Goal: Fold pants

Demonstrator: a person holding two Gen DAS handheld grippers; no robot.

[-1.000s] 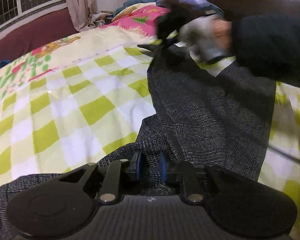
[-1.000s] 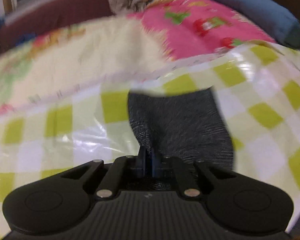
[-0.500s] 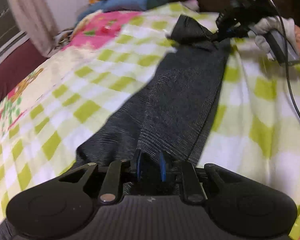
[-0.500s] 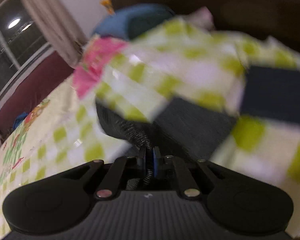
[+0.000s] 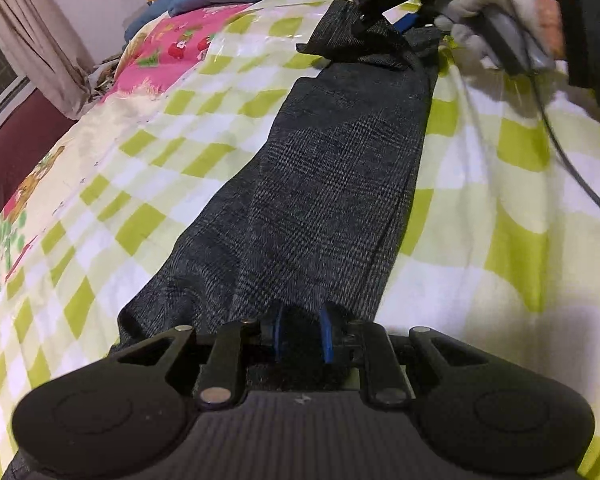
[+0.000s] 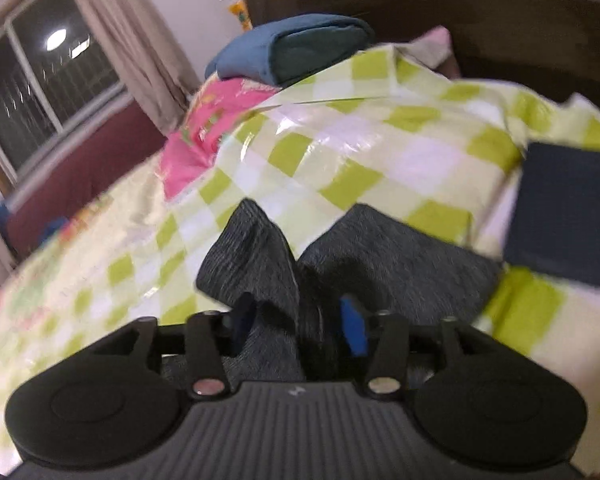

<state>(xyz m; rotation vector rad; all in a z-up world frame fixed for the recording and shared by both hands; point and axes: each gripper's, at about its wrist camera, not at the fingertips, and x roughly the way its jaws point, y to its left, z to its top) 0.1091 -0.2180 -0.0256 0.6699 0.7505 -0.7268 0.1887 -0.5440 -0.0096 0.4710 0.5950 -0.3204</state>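
Note:
Dark grey plaid pants (image 5: 320,184) lie stretched lengthwise on the green-and-white checked sheet (image 5: 500,208). My left gripper (image 5: 302,334) holds their near end, its blue pads shut on the cloth. At the far end a gloved hand (image 5: 488,16) holds my right gripper (image 5: 374,20) over a rumpled fold. In the right wrist view the right gripper (image 6: 299,324) is opening its jaws. The bunched pants (image 6: 260,256) stand between the pads, and neither pad presses on them.
A blue pillow (image 6: 300,48) and a pink printed blanket (image 5: 172,40) lie at the head of the bed under a dark headboard. A flat dark blue object (image 6: 568,216) rests on the sheet at the right. A window and curtain (image 6: 112,32) stand on the left.
Both hands swung across the bed and the pants now lie drawn out straight. The right gripper's pads, shut on the cloth before, have come apart. The left grip is unchanged.

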